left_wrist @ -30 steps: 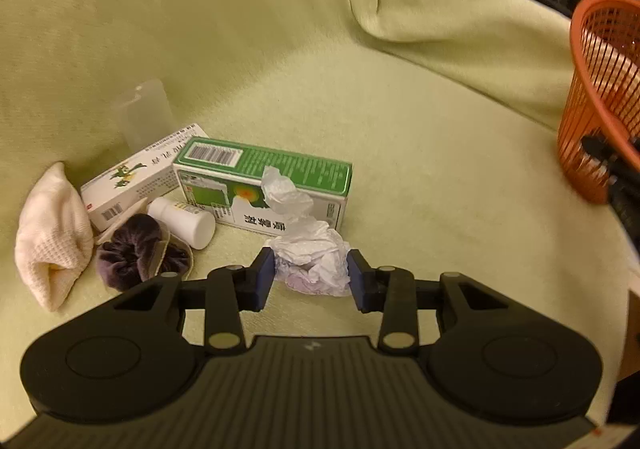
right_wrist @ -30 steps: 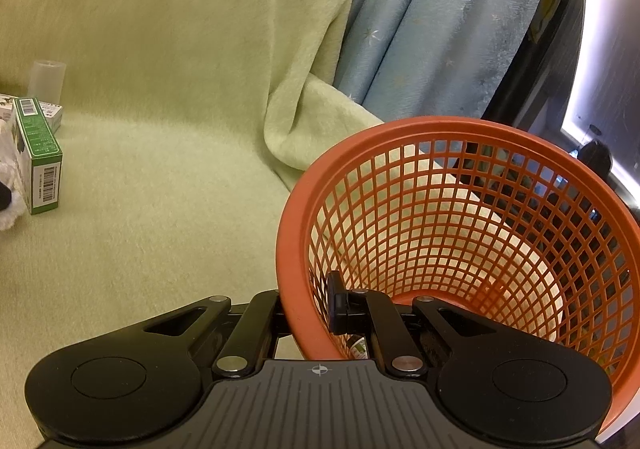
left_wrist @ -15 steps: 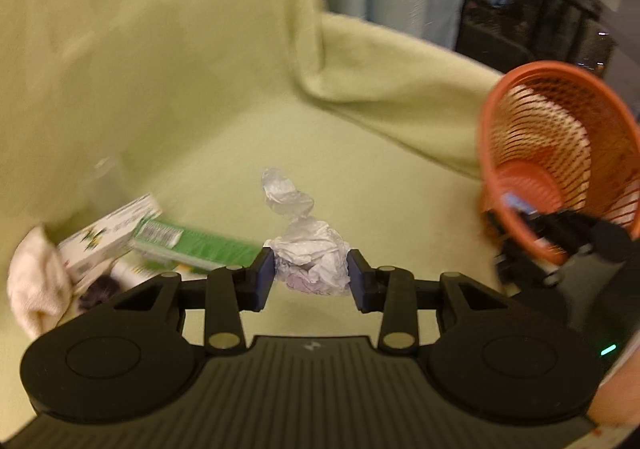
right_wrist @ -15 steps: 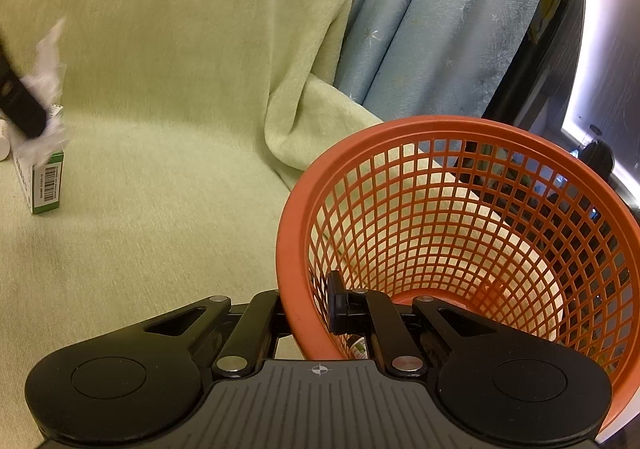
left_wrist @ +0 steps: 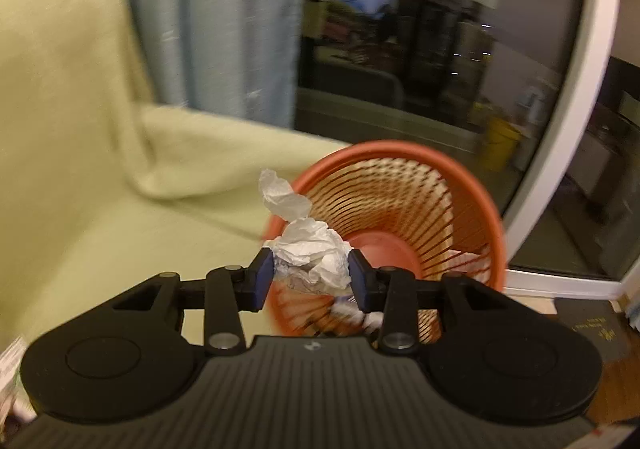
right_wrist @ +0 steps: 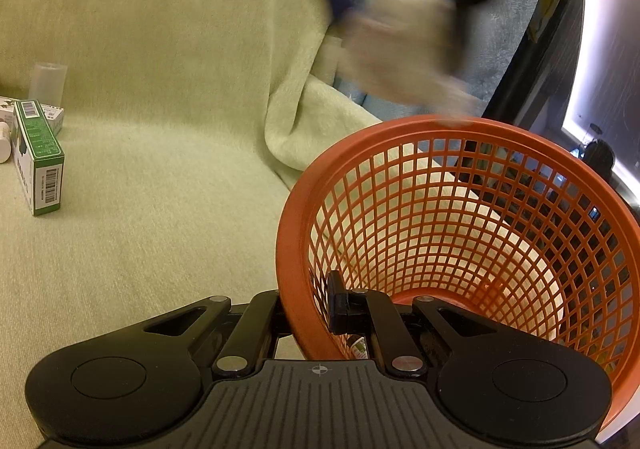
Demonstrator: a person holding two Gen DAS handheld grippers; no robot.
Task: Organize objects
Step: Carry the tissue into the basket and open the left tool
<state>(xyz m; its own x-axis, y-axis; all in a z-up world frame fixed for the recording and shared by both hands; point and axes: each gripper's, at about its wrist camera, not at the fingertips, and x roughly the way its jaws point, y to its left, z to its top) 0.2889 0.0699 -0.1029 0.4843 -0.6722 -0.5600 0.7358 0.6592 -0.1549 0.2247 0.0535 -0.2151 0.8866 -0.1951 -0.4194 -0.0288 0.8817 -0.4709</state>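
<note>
My right gripper [right_wrist: 310, 313] pinches the orange mesh basket [right_wrist: 296, 209] rim, steadying it; my left gripper [left_wrist: 311, 277], jaws just easing apart, pinches crumpled tissue [left_wrist: 312, 253] above it.

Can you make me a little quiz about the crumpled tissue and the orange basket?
1. True or false: the left gripper holds a crumpled white paper tissue.
2. What does the right gripper clamp? A) the green cardboard box B) the rim of the orange plastic mesh basket C) nothing
3. Fill in: the green cardboard box lies on the pale green ____.

Key: 1 true. 2 B. 3 blanket.
</note>
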